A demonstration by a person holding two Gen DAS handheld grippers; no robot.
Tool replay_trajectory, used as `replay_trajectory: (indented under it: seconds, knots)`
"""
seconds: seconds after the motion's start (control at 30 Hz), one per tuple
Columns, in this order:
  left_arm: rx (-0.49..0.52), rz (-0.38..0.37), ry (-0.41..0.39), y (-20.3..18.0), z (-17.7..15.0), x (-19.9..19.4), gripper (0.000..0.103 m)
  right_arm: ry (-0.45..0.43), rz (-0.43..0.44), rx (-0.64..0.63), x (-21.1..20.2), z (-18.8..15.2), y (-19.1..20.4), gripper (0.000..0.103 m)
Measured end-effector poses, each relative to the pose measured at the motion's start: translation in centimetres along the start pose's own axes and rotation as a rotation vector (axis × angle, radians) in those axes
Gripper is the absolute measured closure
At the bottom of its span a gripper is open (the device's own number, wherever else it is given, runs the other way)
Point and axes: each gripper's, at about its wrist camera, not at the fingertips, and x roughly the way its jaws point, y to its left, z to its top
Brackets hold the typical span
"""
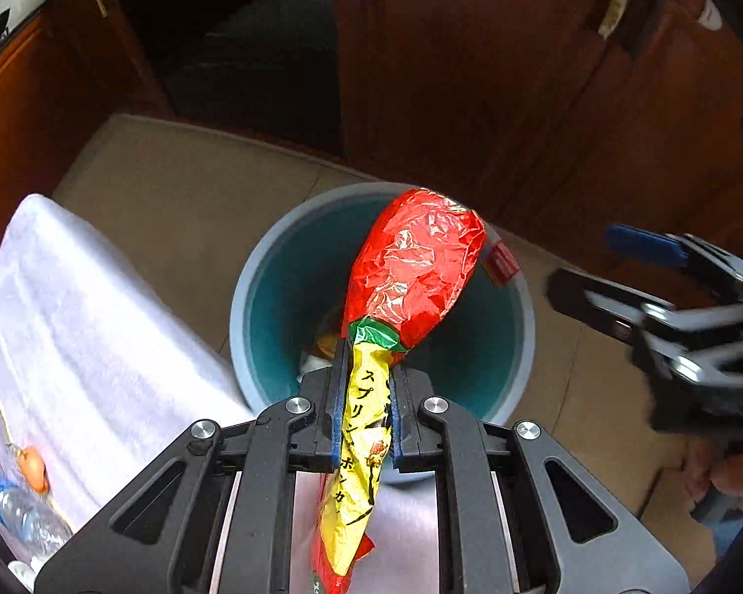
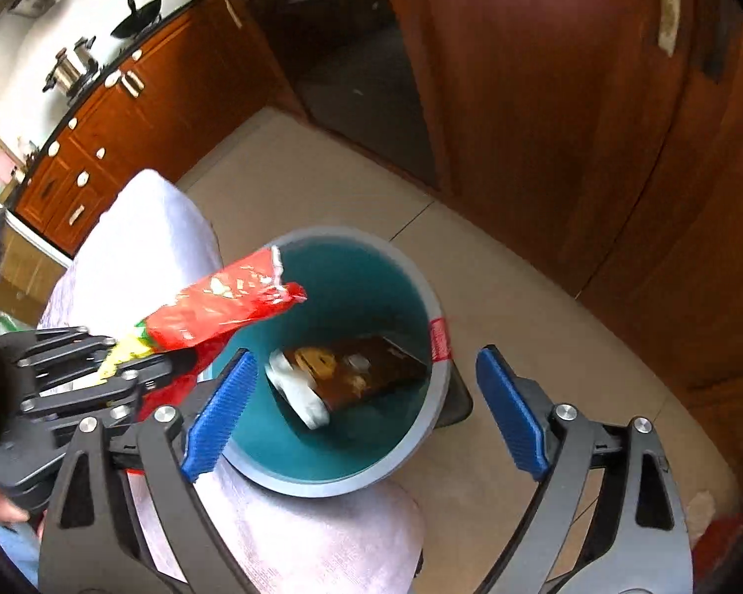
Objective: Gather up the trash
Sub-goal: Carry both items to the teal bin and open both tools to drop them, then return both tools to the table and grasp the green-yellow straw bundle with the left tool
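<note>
A crumpled red and yellow snack bag (image 1: 416,267) hangs over the round bin (image 1: 238,307), which has a grey rim and a teal inside. My left gripper (image 1: 366,361) is shut on the bag's yellow part, and the red end points out over the bin's mouth. The right wrist view shows the same bag (image 2: 223,312) reaching from the left gripper (image 2: 138,371) over the bin's rim (image 2: 322,487). My right gripper (image 2: 366,359) stands open above the bin with nothing between its blue pads. A brown packet (image 2: 371,366) and white crumpled trash (image 2: 297,386) lie in the bin.
A table under a white cloth (image 1: 74,321) touches the bin on the left and bears a water bottle (image 1: 25,515) and an orange object (image 1: 32,463). Brown wooden cabinets (image 1: 470,74) stand close behind on the beige tile floor (image 2: 520,297). Pots (image 2: 74,69) sit on the far counter.
</note>
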Motion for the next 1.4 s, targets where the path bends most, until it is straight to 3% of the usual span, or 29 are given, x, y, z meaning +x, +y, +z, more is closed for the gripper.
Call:
replay_trajectory:
  seconds: [0.13,0.2,0.23,0.37,0.7,0.97,1.13,1.4]
  knots:
    - [0.014,0.000,0.018,-0.2,0.6,0.9,0.084,-0.005,-0.003,0.001,-0.5,0.4,-0.4,0.016]
    - [0.014,0.010,0.009,-0.6,0.8,0.7,0.062,-0.006,-0.002,0.002,-0.7,0.4,-0.6,0.016]
    - [0.010,0.025,-0.010,0.0,1.0,0.7,0.043,-0.004,-0.001,0.002,-0.6,0.5,-0.3,0.016]
    - [-0.014,0.053,-0.059,0.5,0.8,-0.3,0.027,0.000,0.007,0.003,-0.1,1.2,1.1,0.015]
    - [-0.113,0.053,-0.113,3.0,-1.5,-3.7,0.014,0.005,0.026,-0.020,-0.9,0.8,3.6,0.015]
    - [-0.214,0.058,-0.173,5.9,-6.5,-9.2,0.010,-0.017,0.056,-0.094,-3.4,-0.9,8.4,0.015]
    - [-0.290,0.075,-0.228,8.0,-11.8,-12.8,0.005,-0.006,0.129,-0.166,-5.0,-3.0,12.9,0.011]
    - [-0.452,0.109,-0.277,12.8,-24.1,-17.3,0.004,0.085,0.281,-0.315,-5.3,-8.2,21.7,0.007]
